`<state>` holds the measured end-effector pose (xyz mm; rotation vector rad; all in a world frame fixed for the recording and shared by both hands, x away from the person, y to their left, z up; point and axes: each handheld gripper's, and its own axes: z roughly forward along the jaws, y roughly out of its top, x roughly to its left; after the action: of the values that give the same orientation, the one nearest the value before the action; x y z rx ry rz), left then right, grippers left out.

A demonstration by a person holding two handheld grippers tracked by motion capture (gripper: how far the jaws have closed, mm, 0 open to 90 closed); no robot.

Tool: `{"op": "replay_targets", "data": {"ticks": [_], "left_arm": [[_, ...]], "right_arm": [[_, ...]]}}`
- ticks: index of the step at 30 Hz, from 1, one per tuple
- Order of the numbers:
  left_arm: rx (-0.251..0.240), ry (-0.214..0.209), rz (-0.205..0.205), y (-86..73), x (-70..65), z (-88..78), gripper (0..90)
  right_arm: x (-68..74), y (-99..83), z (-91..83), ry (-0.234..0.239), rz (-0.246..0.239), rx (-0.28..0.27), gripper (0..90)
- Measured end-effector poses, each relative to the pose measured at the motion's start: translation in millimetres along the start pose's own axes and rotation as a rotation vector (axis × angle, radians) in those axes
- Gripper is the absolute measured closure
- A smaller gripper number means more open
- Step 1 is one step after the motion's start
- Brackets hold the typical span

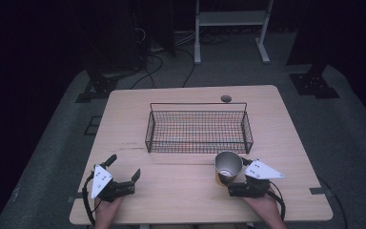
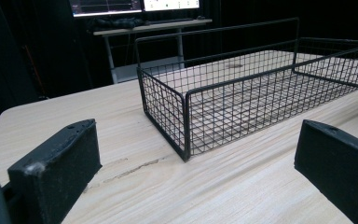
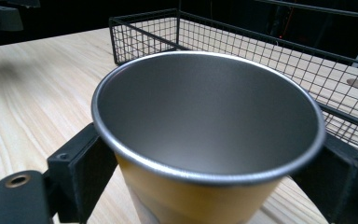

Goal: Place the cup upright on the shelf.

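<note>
The room beyond the worktop (image 1: 186, 191) was nearly black, and we could make out little there: cables on the floor, the legs of a white stand (image 1: 231, 33), and, in the left gripper view, a desk with lit screens (image 2: 135, 5) cut off by the top edge. A small dark disc (image 1: 226, 98) lay on the worktop near its far edge, just behind the basket (image 1: 198, 131); we could not tell what it was.

The cup (image 1: 228, 167) stood upright just in front of the basket's right half, near but apart from it. Its outside looked yellow and its inside bare metal. In the right gripper view the cup (image 3: 205, 135) hid most of the right gripper (image 1: 240, 177), whose fingers (image 3: 81, 172) lay on either side of the cup below the rim, seemingly pinching it, though the contact itself was covered by the rim. The cup's base was cut off by the bottom edge.

The wire basket (image 2: 242, 93) sat mid-worktop, and we saw wood grain through its mesh.

The left gripper (image 1: 124, 168) rested on the worktop at the near left, well apart from the basket, its fingers (image 2: 56, 163) spread wide with bare wood between them. The person's hands were partly cut off by the bottom edge of the high view.
</note>
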<state>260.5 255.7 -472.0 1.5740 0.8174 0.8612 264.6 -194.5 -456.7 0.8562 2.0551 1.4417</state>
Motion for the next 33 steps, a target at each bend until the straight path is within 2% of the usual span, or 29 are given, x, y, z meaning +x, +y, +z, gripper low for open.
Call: {"op": "replay_targets", "data": {"ticks": [11, 20, 23, 28, 33], "left_arm": [[0.0, -0.003, -0.001, 0.0, 0.4, 0.1, 0.0], [0.0, -0.003, -0.001, 0.0, 0.3, 0.1, 0.0], [0.0, -0.001, 0.0, 0.0, 0.1, 0.0, 0.0], [0.0, -0.002, 0.0, 0.0, 0.2, 0.1, 0.0], [0.0, -0.002, -0.002, 0.1, 0.5, 0.0, 0.0]], "right_arm": [[0.3, 3.6, 11.4, -0.004, 0.005, -0.017, 10.9], [-1.0, 4.3, 11.9, -0.004, 0.004, -0.022, 12.0], [-2.9, 4.8, 12.2, 0.003, 0.022, -0.026, 12.0], [-4.6, 11.8, 11.7, 0.011, 0.011, -0.024, 12.1], [-8.9, 20.1, 13.1, 0.024, 0.02, -0.022, 12.1]]}}
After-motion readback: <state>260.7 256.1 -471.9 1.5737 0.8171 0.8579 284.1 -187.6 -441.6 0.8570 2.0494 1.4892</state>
